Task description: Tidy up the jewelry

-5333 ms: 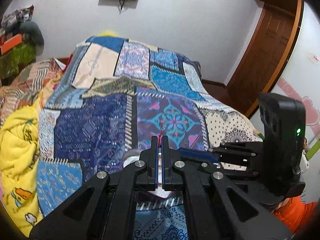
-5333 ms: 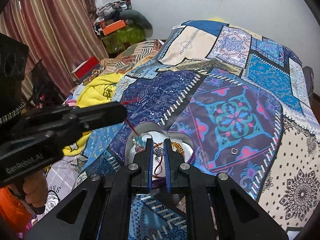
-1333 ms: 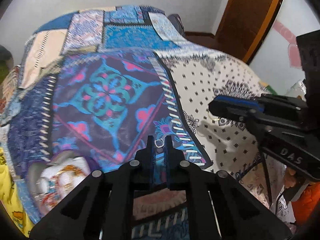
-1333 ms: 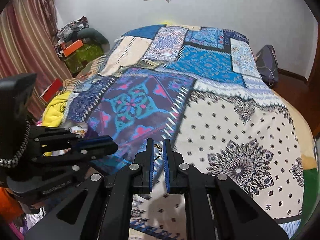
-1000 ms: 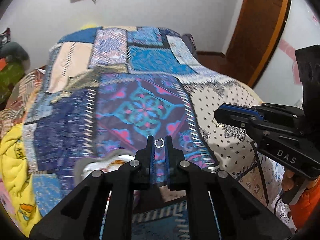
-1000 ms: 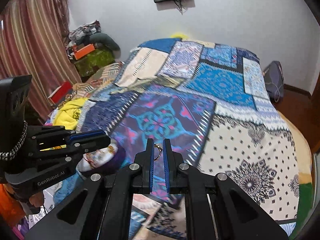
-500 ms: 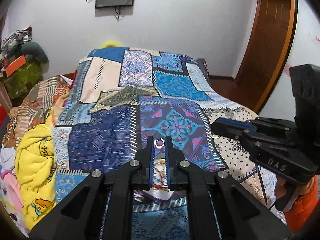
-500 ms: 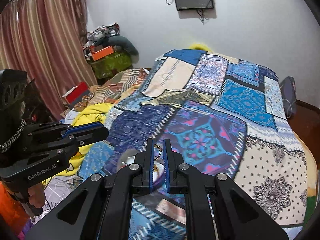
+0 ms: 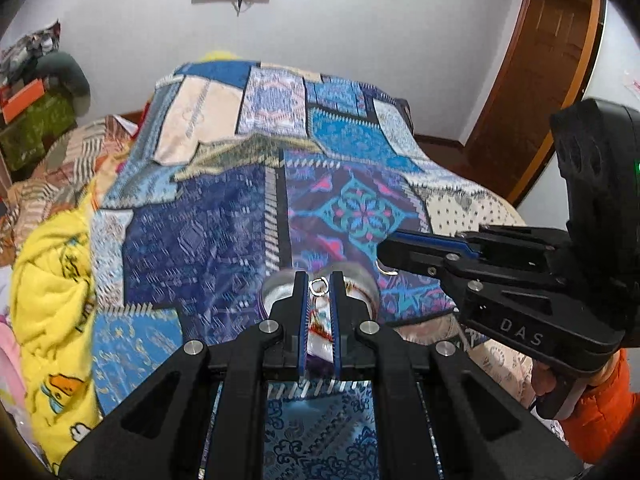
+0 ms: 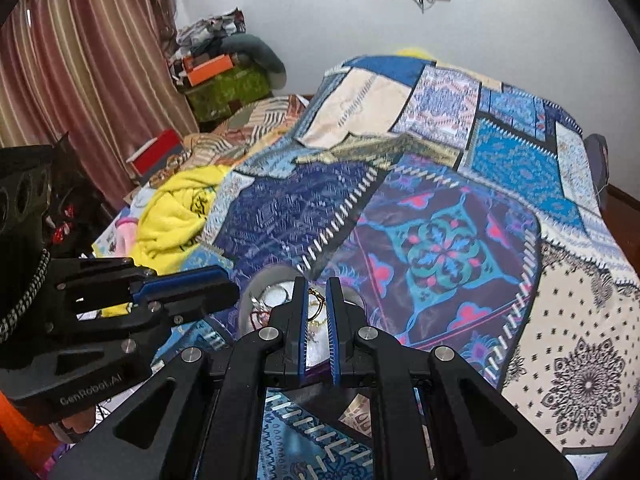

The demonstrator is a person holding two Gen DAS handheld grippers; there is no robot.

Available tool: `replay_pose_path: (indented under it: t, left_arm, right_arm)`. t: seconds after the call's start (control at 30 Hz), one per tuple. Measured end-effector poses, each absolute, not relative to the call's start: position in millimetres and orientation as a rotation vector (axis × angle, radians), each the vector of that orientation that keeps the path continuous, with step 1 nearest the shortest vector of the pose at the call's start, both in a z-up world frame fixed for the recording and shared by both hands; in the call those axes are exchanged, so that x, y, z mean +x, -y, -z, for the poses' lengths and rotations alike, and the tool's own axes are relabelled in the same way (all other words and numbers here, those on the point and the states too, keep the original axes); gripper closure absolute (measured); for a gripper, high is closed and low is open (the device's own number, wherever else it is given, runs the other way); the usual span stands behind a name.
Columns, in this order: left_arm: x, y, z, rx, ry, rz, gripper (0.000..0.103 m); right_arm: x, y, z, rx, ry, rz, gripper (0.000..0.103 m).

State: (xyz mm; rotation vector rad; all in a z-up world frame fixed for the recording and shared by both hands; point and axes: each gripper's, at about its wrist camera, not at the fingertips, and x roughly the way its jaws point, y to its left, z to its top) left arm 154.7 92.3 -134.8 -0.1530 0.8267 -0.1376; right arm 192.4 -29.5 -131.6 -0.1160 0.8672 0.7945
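Two hand-held tongs hover over a bed covered in a blue and purple patchwork quilt [image 9: 208,240]. The left gripper [image 9: 319,285] is nearly shut, pinching a small silver ring [image 9: 318,285] at its tips. The right gripper [image 10: 316,300] is likewise nearly shut, holding a thin gold hoop [image 10: 318,304] between its blades. A moment ago both tongs were over the white patterned patch at the quilt's right side; they have since swung left, and each now sits just above a shallow silver dish [image 9: 362,276] at the near edge of the bed. The dish already holds a tangle of red cord and other pieces. Both items look ready to be dropped in, so opening the tongs is probably next
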Motion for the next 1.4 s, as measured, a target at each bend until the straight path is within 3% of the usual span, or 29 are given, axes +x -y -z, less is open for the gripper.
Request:
replay_pose_path:
  t: [0.77, 1.0, 1.4]
  left_arm:
    - [163.3, -97.1, 177.0, -0.203, -0.93, 0.166, 0.095]
    - [159.9, -101.9, 168.3, -0.207, -0.913, 0.145, 0.084]
    - [127.1, -102.7, 109.5, -0.189, -0.775, 0.109, 0.083]
  right_arm:
    - [206.1, 20.0, 161.9, -0.146, -0.981, -0.792, 0.095]
    - [200.6, 25.2, 149.1, -0.142, -0.959, -0.777, 0.082]
    - [166.6, 49.8, 81.8, -0.115, -0.799, -0.755, 0.082]
